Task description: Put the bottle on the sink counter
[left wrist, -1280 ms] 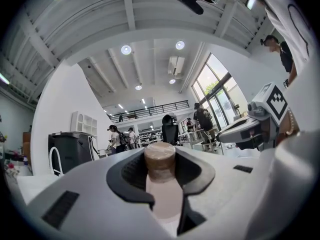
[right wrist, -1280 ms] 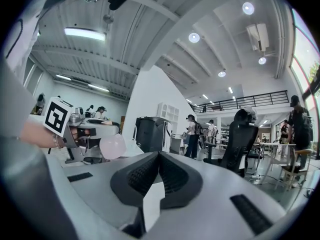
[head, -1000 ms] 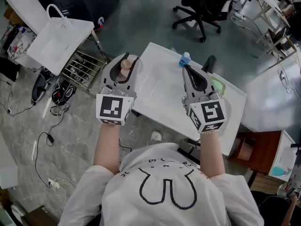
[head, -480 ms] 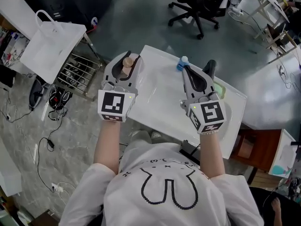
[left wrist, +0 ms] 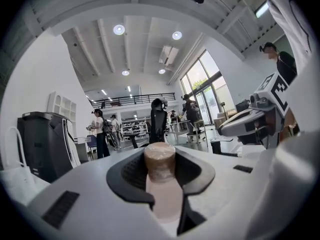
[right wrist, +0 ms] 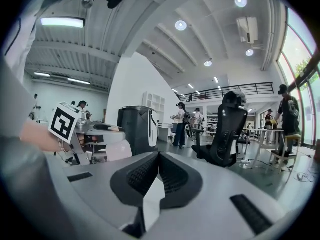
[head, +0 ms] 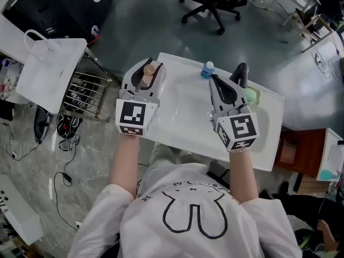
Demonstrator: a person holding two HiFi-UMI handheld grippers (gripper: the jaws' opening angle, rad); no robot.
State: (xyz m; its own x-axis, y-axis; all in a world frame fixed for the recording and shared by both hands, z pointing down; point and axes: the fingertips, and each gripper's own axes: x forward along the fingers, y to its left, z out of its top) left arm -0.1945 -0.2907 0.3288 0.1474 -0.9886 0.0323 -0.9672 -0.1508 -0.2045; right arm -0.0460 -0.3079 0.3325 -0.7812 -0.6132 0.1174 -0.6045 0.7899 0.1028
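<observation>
A pale pink bottle [head: 149, 71] with a tan cap [left wrist: 160, 160] is held between the jaws of my left gripper [head: 144, 69], which is shut on its neck. It hangs over the left end of the white sink counter [head: 183, 117]. In the left gripper view the bottle [left wrist: 164, 199] stands upright between the dark pads. My right gripper [head: 212, 78] is over the counter's middle with its jaws pressed together on nothing [right wrist: 157, 170]. It points toward a small blue-capped bottle [head: 207, 69] at the counter's far edge.
A black faucet [head: 240, 74] and a green sponge [head: 250, 95] sit at the counter's far right. A white bag [head: 45, 77] and a wire rack [head: 86, 93] stand left of the counter. A black office chair [head: 212, 4] is beyond it. People stand far off.
Both grippers have moved forward and a little lower over the counter, the left one carrying the bottle. Neither gripper's jaws have changed.
</observation>
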